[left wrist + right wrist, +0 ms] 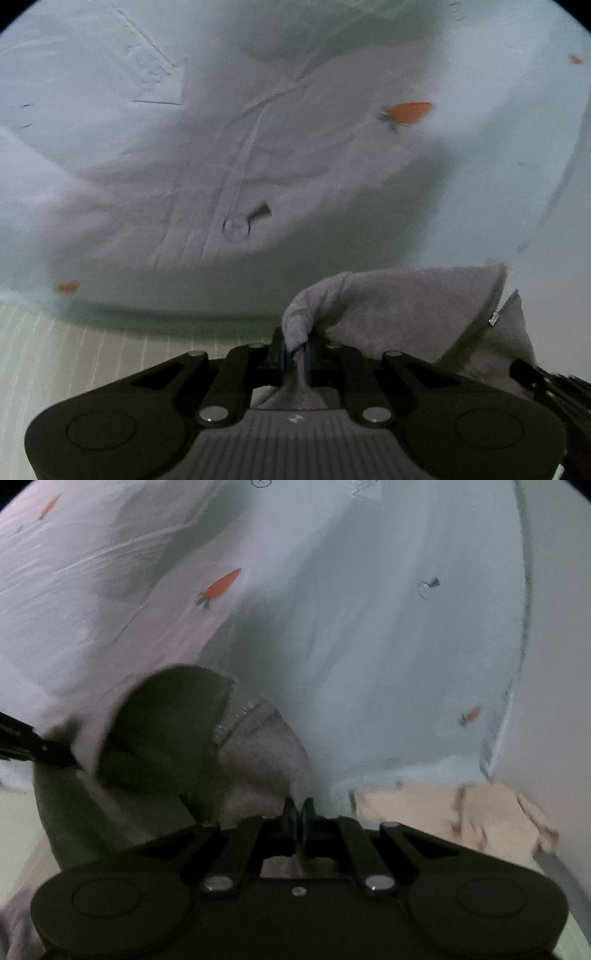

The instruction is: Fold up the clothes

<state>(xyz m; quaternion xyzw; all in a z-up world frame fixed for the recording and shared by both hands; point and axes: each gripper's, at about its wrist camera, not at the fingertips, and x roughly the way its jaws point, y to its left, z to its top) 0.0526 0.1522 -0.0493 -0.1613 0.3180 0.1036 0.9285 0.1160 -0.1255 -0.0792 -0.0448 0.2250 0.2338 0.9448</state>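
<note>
Pinching the grey garment [406, 306] in our left claw [295, 354] and right claw [298, 814], both clamped tight on its edge, we spread it ahead, ready for folding.

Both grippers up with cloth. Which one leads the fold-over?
Left, probably. Left gripper has its jaws shut on a clear bunch of the grey garment. Right gripper is shut too, but its hold is blurred.

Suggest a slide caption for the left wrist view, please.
Left gripper pinching a grey garment above the carrot-print sheet.
</note>
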